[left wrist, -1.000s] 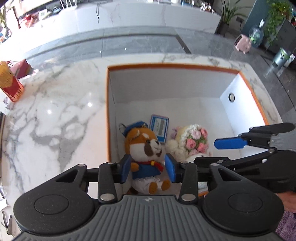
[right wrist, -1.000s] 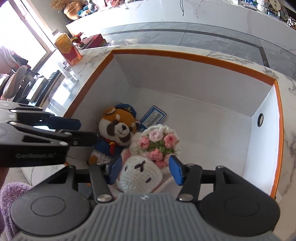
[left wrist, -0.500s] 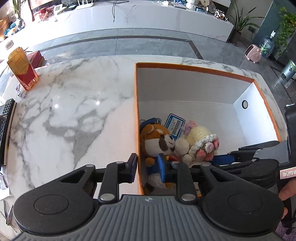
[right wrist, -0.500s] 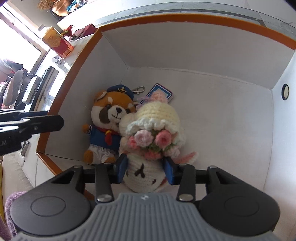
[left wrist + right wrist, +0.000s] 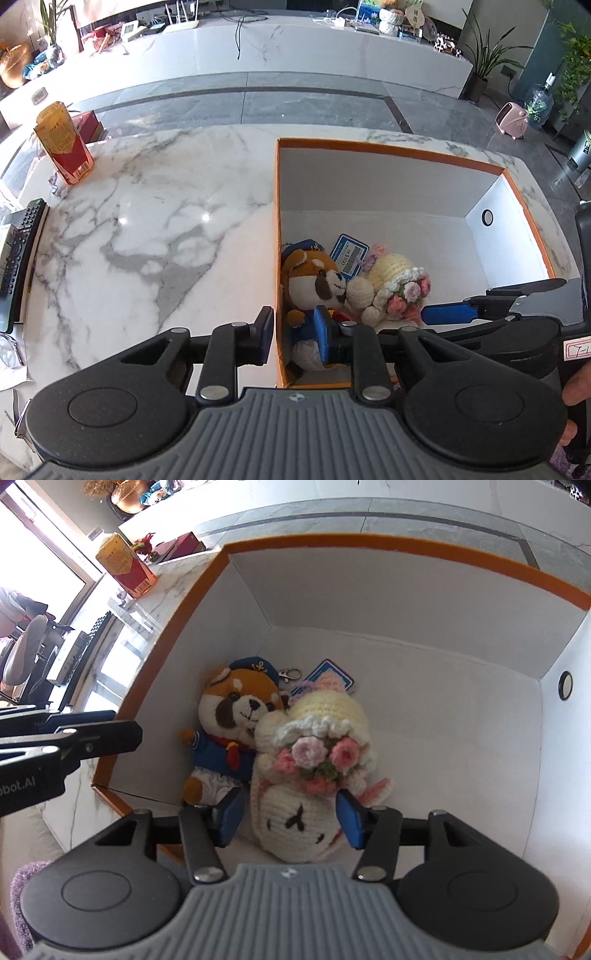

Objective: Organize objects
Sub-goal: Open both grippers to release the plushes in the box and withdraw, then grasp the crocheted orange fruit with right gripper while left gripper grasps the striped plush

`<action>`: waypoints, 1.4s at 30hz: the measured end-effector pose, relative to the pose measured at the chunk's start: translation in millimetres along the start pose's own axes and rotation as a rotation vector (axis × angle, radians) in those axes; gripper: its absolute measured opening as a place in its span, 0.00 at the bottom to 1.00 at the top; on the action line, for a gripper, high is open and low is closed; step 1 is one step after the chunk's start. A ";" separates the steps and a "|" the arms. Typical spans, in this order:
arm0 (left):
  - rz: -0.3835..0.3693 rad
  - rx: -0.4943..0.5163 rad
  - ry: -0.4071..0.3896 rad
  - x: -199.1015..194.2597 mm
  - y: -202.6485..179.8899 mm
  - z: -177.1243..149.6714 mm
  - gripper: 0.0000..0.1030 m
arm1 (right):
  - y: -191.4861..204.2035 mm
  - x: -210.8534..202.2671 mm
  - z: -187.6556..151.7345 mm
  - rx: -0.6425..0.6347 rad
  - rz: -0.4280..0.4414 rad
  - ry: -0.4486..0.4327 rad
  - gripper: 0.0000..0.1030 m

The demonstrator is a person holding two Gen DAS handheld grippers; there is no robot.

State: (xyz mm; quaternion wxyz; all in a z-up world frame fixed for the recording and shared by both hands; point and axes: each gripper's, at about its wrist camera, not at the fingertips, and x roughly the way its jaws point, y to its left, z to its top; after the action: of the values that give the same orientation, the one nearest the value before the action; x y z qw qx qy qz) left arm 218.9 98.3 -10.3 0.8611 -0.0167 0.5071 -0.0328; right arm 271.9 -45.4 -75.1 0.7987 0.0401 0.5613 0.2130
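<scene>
A: What is the step now, in your judgement?

B: I think it is letting go. The crochet bunny (image 5: pixel 295 812) lies on the floor of the orange-rimmed box (image 5: pixel 369 542), head toward the camera, and the right gripper (image 5: pixel 291 821) has one blue pad on each side of its head. The pads look slightly apart from the yarn, so I judge that the toy is resting and not gripped, though I cannot be fully sure about light contact.

A: How to do it well?

B: Keep the jaws wide and draw them straight back along the fingers, not sideways. Beyond the left pad lies the red panda plush (image 5: pixel 236 731), touching the bunny's side; a sideways pull could drag both of them. The pink ear beside the right pad could also catch.

A: And the left gripper (image 5: pixel 293 338)?

B: Its jaws are partly apart and hold nothing. The box's left wall stands just between its two pads; the right pad is inside the box, above the panda's blue jacket, and the left pad is over the marble counter (image 5: pixel 147 229). I cannot tell if the pad touches the plush.

A: Anything else?

B: A blue barcode tag (image 5: pixel 349 254) lies beyond both toys, farther from the jaws.
</scene>
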 end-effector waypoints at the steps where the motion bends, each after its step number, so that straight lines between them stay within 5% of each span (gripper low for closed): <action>1: -0.002 0.001 -0.015 -6.9 -1.3 -3.1 0.29 | 1.6 -8.0 -2.5 -0.012 -0.004 -0.020 0.57; 10: -0.066 0.033 -0.086 -59.0 -15.1 -42.5 0.44 | 24.4 -81.9 -36.8 -0.074 -0.031 -0.160 0.58; 17: -0.151 0.015 -0.100 -75.4 -25.4 -82.5 0.44 | 14.2 -118.0 -89.7 -0.015 -0.033 -0.233 0.57; 26: -0.230 -0.007 -0.077 -56.6 -49.5 -122.5 0.44 | -29.7 -126.4 -160.3 0.115 -0.186 -0.259 0.54; 42: -0.063 0.341 0.020 -28.7 -114.3 -175.8 0.62 | -48.3 -90.0 -199.2 0.174 -0.127 -0.168 0.51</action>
State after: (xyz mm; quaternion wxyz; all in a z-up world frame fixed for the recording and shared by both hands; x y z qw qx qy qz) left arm 46.8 -12.7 -63.5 0.8450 0.1143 0.5018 -0.1454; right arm 79.1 -158.7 -83.6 0.8483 0.0913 0.5102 0.1083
